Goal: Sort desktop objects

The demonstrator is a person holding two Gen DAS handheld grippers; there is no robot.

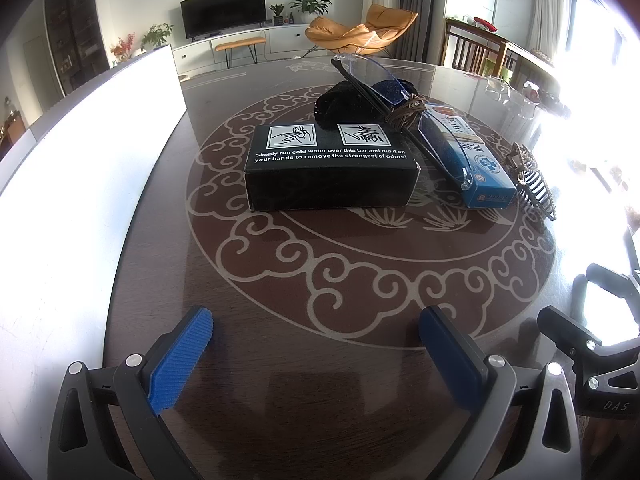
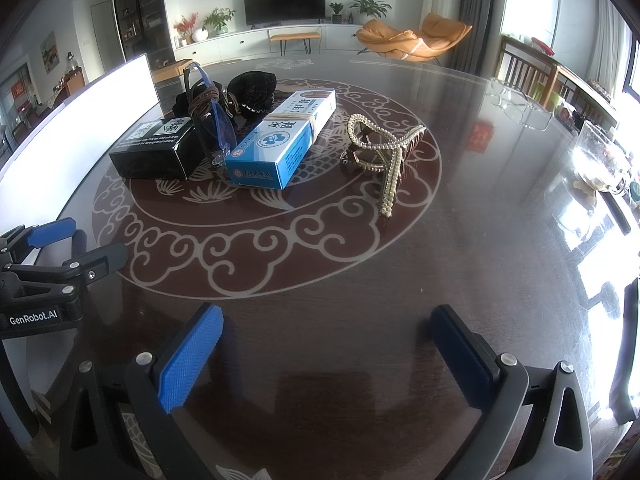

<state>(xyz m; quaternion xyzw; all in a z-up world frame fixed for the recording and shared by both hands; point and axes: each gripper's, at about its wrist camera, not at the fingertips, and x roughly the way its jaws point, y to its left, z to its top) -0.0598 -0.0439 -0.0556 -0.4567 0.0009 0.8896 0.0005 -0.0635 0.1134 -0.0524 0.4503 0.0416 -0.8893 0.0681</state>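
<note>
Both tongs are held low over the near edge of the dark patterned bench [image 1: 320, 272], pointed forward toward the cluster of objects at its centre. The left tongs [image 1: 316, 344] are seen with the blue pads spread wide apart, nothing between them and nothing touched. The right tongs [image 2: 326, 340] are likewise spread wide and empty, hovering above bare bench surface. In the right wrist view the left tongs appear at the left edge, beside a bright white panel [image 2: 80, 120].

The objects lie well ahead of both tongs. A black box [image 1: 330, 168] with white printed instructions is set straight in front of the left tongs. Just to its right, a blue and white carton [image 2: 280, 136] is laid, a band wrapped around its middle. A pair of glasses with blue-tinted lenses [image 1: 380, 80] is propped across the black box and the carton, a brown cord coiled around its frame. Behind these, a black pouch [image 2: 254, 88] is seen. To the right of the carton, apart from it, a pearl-studded hair claw [image 2: 384, 152] rests on the bench, ahead and slightly left of the right tongs.
</note>
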